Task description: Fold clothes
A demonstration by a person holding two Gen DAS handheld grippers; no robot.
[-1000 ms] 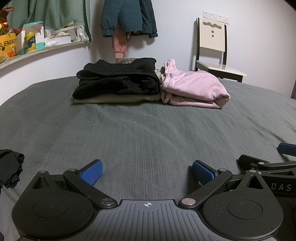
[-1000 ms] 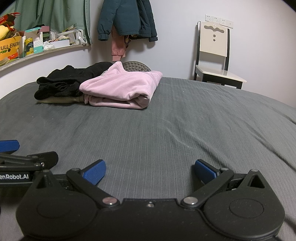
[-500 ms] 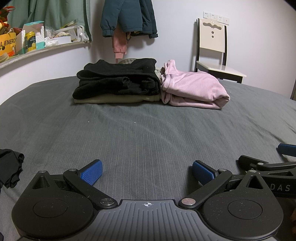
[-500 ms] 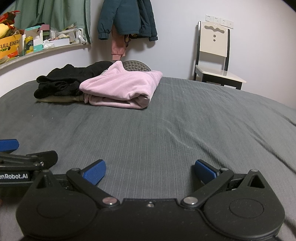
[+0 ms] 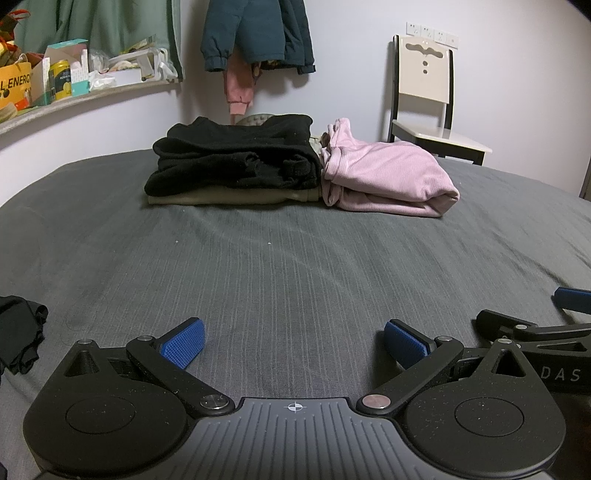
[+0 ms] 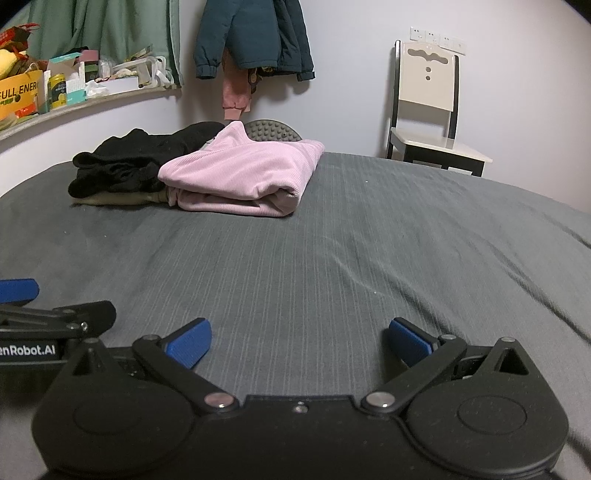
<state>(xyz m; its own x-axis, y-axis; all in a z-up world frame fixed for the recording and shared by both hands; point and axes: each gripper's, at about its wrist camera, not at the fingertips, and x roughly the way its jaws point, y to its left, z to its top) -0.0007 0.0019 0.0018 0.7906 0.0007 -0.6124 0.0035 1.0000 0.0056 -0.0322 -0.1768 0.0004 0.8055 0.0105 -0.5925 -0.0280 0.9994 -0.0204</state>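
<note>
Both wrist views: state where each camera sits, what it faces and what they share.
Left wrist: on the open left gripper, low over the bed, facing the black stack; the right gripper's finger shows at right.
Right wrist: on the open right gripper, facing the pink garment.
Shared: folded clothes, chair, hanging jacket.

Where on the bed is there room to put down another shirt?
The widest bare patch is the grey bed cover between both open grippers, left gripper and right gripper, and the folded piles. Right of the pink top, toward the chair, is bare too. It is crowded where the black clothes touch the pink top.
</note>
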